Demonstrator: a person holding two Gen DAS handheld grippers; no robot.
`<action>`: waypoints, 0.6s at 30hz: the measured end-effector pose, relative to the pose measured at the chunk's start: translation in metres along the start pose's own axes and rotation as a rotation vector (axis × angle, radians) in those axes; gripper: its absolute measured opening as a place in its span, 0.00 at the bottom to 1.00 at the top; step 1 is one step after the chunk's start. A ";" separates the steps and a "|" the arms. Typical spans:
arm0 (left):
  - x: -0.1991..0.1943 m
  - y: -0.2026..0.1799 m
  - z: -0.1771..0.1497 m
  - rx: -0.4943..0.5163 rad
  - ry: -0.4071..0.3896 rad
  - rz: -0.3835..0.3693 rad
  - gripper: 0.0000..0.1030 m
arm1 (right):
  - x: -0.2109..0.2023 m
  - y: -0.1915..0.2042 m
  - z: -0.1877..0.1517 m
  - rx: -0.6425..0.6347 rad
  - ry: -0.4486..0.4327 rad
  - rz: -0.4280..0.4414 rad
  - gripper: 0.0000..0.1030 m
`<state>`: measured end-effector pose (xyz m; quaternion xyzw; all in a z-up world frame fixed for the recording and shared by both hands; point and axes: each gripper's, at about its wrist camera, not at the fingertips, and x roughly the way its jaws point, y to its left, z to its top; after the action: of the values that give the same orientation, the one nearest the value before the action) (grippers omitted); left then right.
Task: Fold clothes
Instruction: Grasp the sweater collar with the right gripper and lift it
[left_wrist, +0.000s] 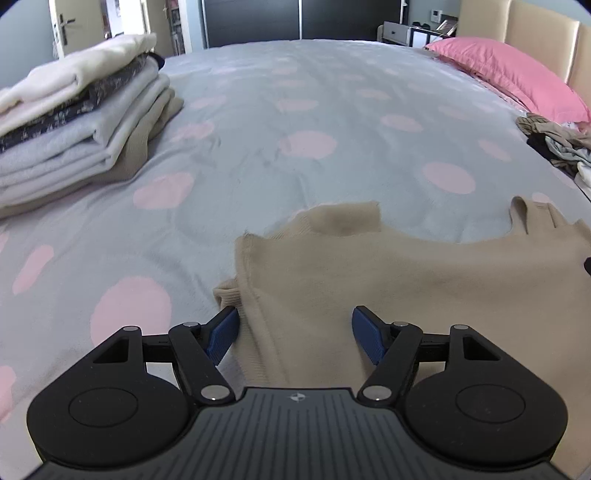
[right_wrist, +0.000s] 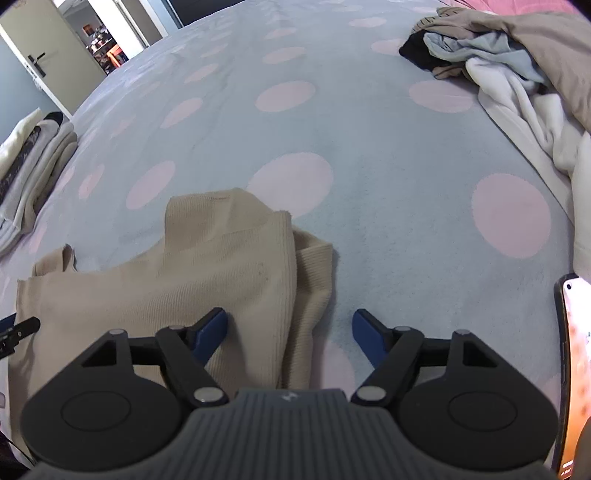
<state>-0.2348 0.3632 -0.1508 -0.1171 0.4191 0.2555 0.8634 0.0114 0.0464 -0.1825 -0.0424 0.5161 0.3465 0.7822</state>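
Bed: a grey-blue cover with pale pink dots carries everything; it fills both views.
Headboard: cream padded panels at the far right corner, a pink pillow lying in front of them.
Folded stack: white, dark patterned, grey and tan pieces piled along the bed's left edge, well apart from the sweater.
Loose heap: unfolded clothes in brown, pale blue, black and white along the right edge, near the pillow.
Sweater: a beige ribbed knit lies flat at the near edge, its high collar pointing toward the middle of the bed, a sleeve tucked under its right side.
Phone: a handset stands at the right rim of the right wrist view; its screen text is too small to read.
Left gripper: blue pads apart, straddling the sweater's left side, not pressing it.
Right gripper: pads apart over the sweater's right edge and sleeve.
Door: an open door beyond the far left corner.
Writing: none readable.
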 end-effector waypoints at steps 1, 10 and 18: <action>0.000 0.002 0.000 -0.016 0.004 -0.003 0.66 | 0.000 0.001 0.000 -0.003 0.000 0.002 0.64; -0.014 0.006 0.006 -0.055 -0.011 0.012 0.65 | -0.011 0.005 0.000 0.031 -0.009 0.099 0.15; -0.039 0.012 0.010 -0.078 -0.055 -0.024 0.65 | -0.050 0.021 0.012 0.113 -0.019 0.189 0.14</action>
<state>-0.2550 0.3645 -0.1145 -0.1486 0.3834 0.2643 0.8724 -0.0026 0.0425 -0.1294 0.0538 0.5291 0.3895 0.7520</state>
